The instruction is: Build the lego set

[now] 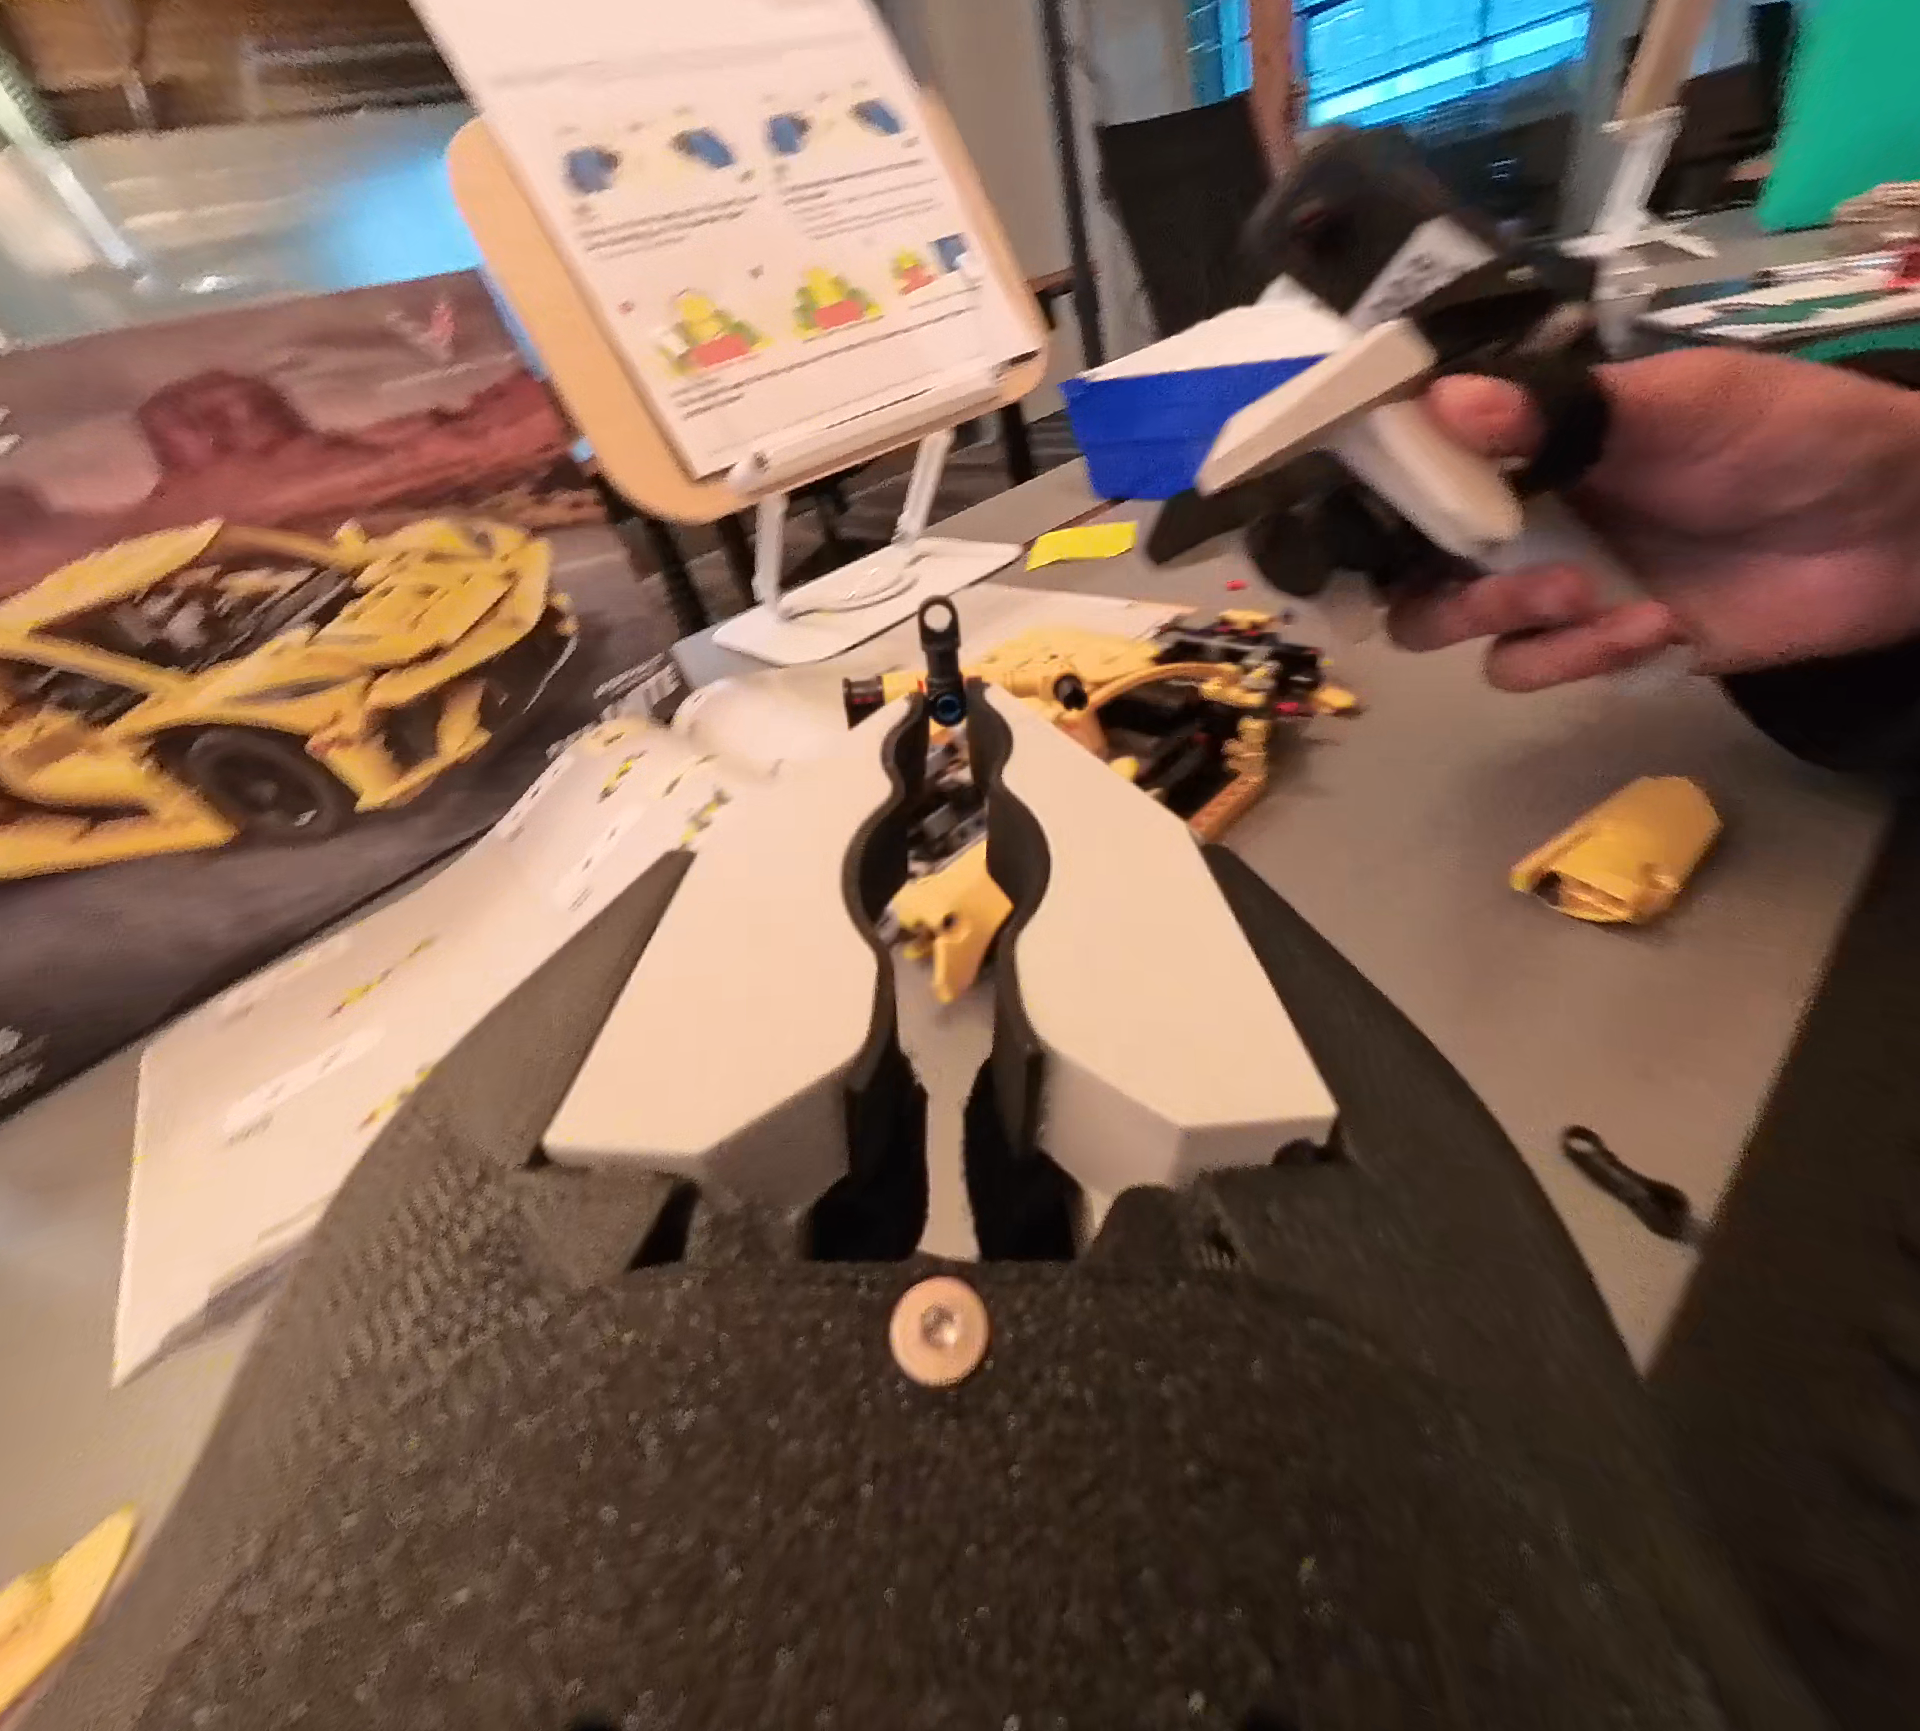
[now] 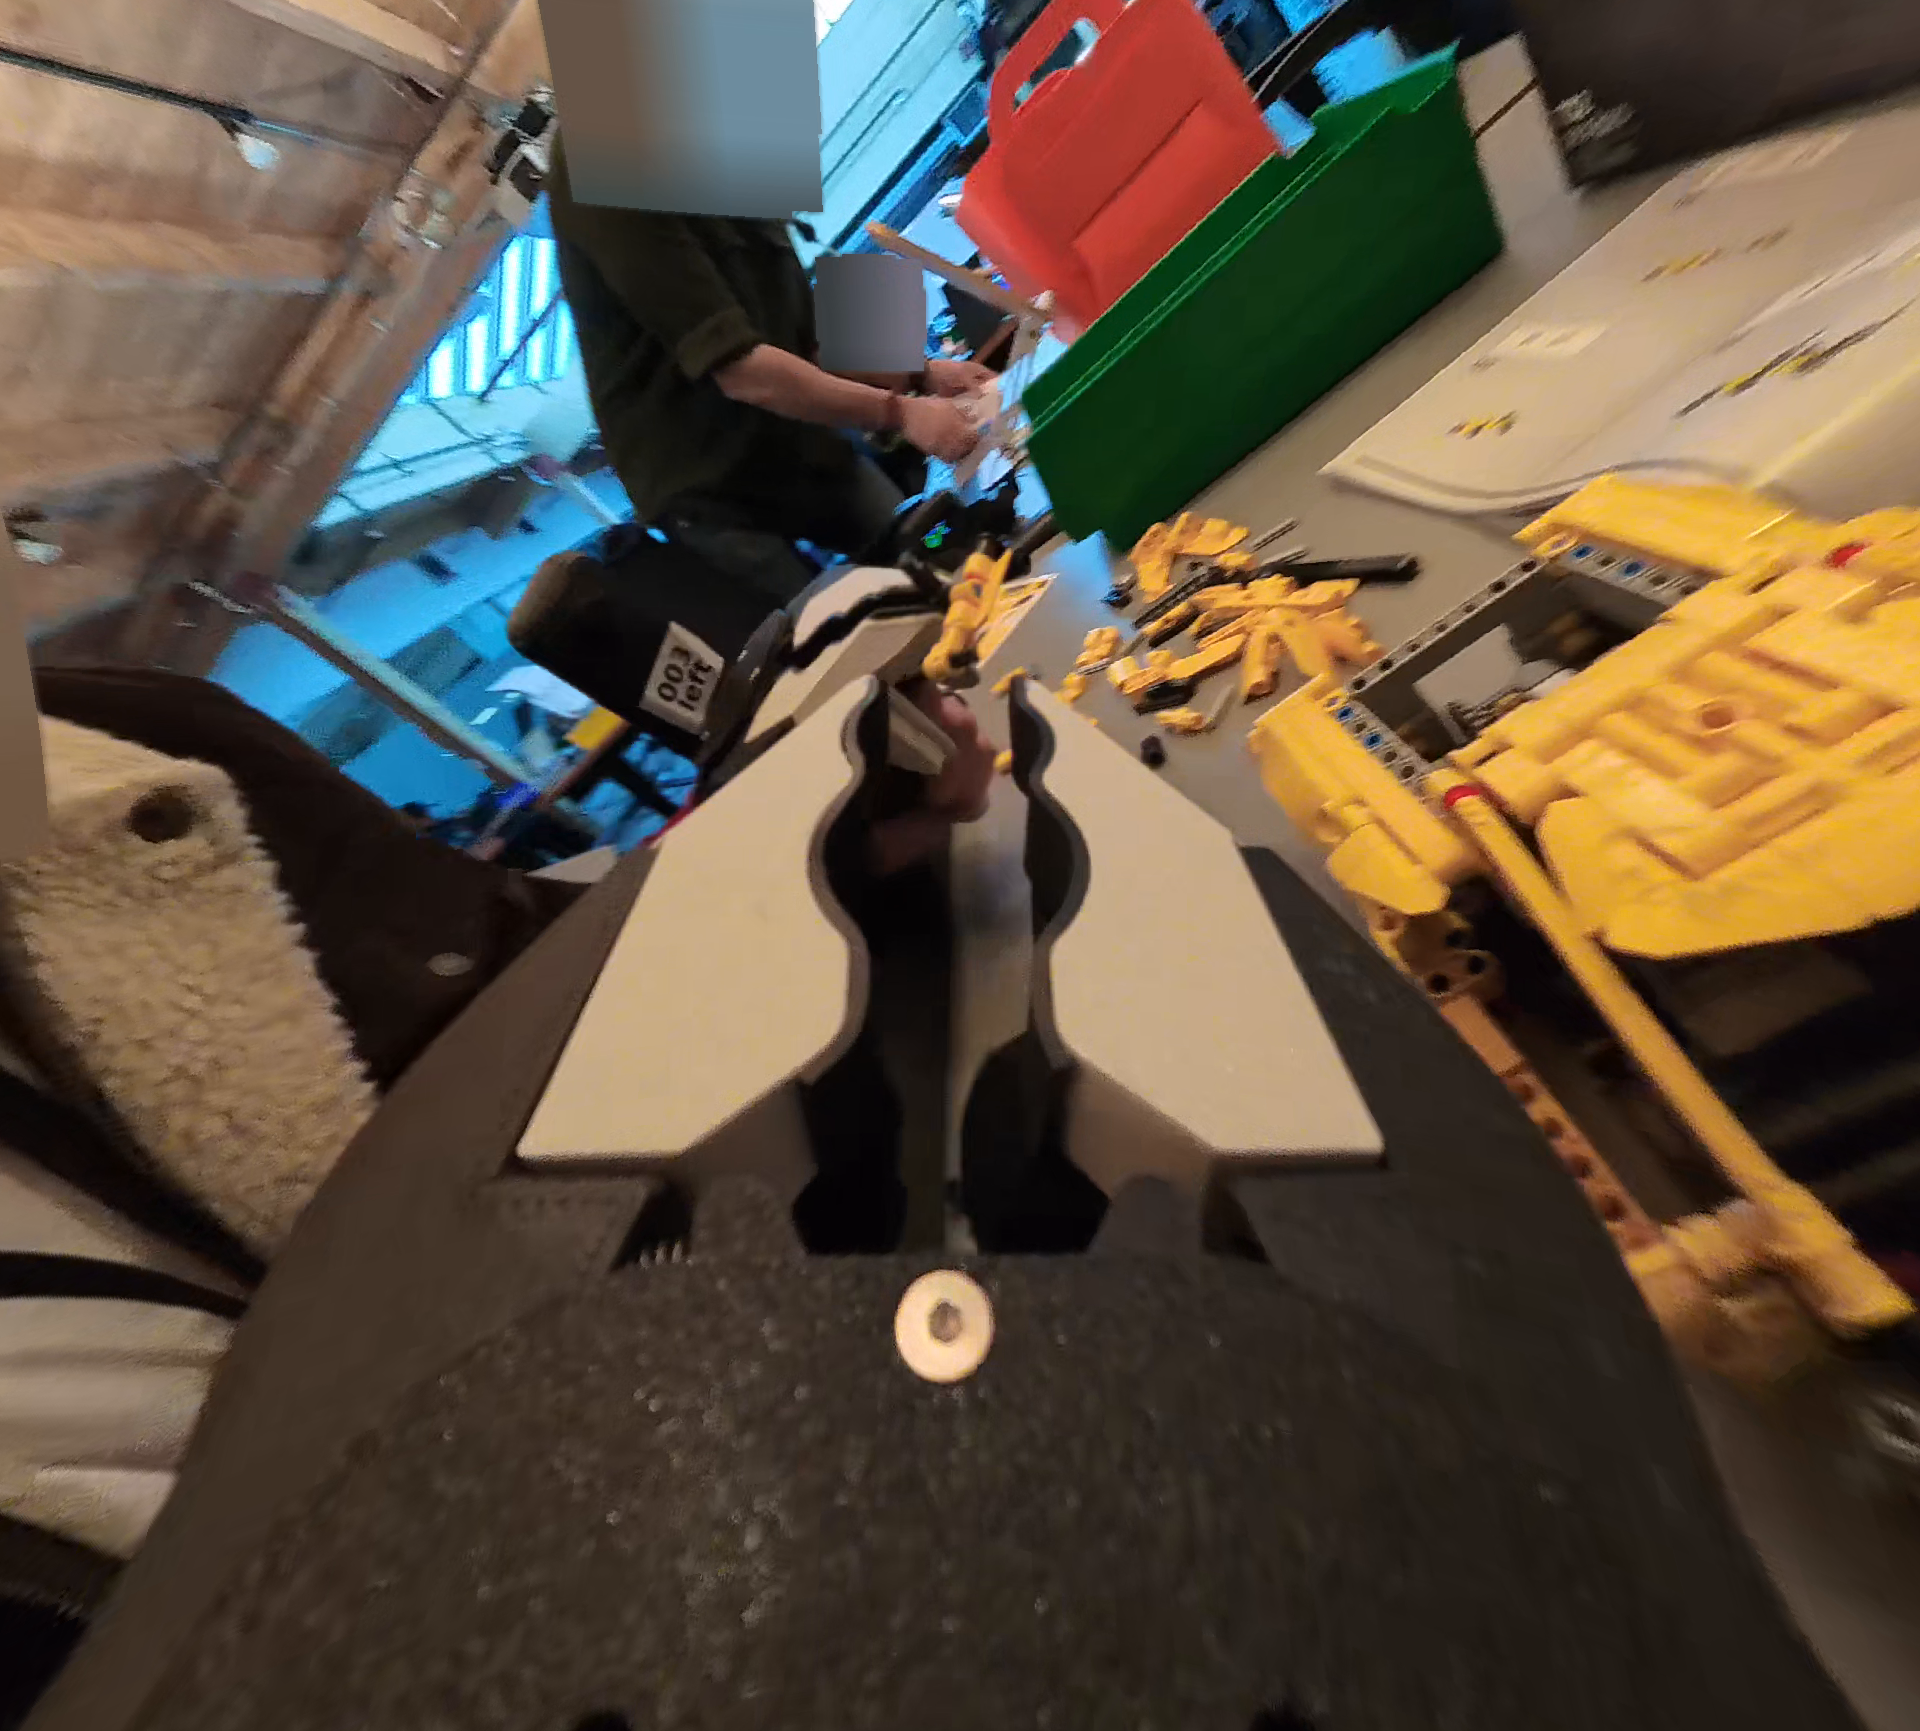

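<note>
- Two grippers in play. Left gripper [image 1: 940,725] is clamped on a small black-and-yellow lego sub-assembly [image 1: 935,694], whose black rod sticks up past the fingertips.
- Right gripper [image 2: 940,715]: jaws stand slightly apart and nothing sits between them. In the left wrist view it is held in the air in a hand [image 1: 1683,518], above and to the right of the car model.
- Landmark: the partly built yellow car model [image 1: 1174,705] lies on the grey table [image 1: 1455,902], just beyond the left gripper's tips.
- A loose yellow panel [image 1: 1616,850] lies right of the model; a small black link [image 1: 1621,1182] lies nearer the camera than that.
- Open instruction booklet [image 1: 416,1006] lies left of the model; the set's box [image 1: 260,642] stands farther left; an instruction sheet on a stand [image 1: 707,175] rises behind it.
- Loose yellow parts [image 2: 1226,621] lie scattered beyond the model in the right wrist view.
- Risk (judgement): the grip is narrow and near the tips, so the sub-assembly may pivot or drop when pressed onto the model. Both views are blurred; alignment cannot be checked.
- Containers: blue bin [image 1: 1174,424] behind the model, holding white paper; green bin [image 2: 1247,372] beyond the loose parts, contents hidden.
</note>
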`<state>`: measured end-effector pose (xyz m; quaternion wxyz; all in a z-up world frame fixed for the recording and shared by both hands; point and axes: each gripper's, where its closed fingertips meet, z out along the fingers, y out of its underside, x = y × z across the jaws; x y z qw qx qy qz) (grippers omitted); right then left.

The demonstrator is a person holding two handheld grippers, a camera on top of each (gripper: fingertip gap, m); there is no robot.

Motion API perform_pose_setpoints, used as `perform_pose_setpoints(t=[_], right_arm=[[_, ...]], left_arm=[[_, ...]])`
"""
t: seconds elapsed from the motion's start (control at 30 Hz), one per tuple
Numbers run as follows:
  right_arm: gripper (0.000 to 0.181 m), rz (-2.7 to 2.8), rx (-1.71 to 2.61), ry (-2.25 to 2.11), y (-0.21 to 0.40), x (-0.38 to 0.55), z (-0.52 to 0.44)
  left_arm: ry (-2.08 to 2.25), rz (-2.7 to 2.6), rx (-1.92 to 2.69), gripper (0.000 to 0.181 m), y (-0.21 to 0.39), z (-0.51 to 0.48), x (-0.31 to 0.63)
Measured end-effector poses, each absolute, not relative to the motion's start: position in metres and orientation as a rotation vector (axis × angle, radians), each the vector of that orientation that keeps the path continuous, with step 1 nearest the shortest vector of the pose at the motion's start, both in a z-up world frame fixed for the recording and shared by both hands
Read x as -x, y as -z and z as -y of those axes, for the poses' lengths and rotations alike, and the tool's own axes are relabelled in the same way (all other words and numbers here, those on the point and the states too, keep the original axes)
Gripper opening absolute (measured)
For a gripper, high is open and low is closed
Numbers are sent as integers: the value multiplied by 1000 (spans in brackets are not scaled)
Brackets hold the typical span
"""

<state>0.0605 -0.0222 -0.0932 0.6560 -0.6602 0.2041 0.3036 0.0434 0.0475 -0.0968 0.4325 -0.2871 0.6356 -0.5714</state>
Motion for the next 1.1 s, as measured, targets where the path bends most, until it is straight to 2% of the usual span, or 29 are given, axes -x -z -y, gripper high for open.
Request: perform_pose_setpoints(t=[0.37, 0.53, 0.8, 1.1], right_arm=[[20, -462, 1671, -103, 101, -116, 57], [20, -436, 1724, -60, 108, -120, 54], [18, -459, 1743, -32, 117, -131, 61], [18, -493, 1736, -93, 127, -133, 60]], left_arm=[[1131, -1496, 1316, 7, 135, -133, -88], [1008, -1524, 1386, 7, 132, -156, -117], [789, -1533, 1444, 7, 158, -179, -131], [800, -1545, 1522, 7, 170, -184, -131]])
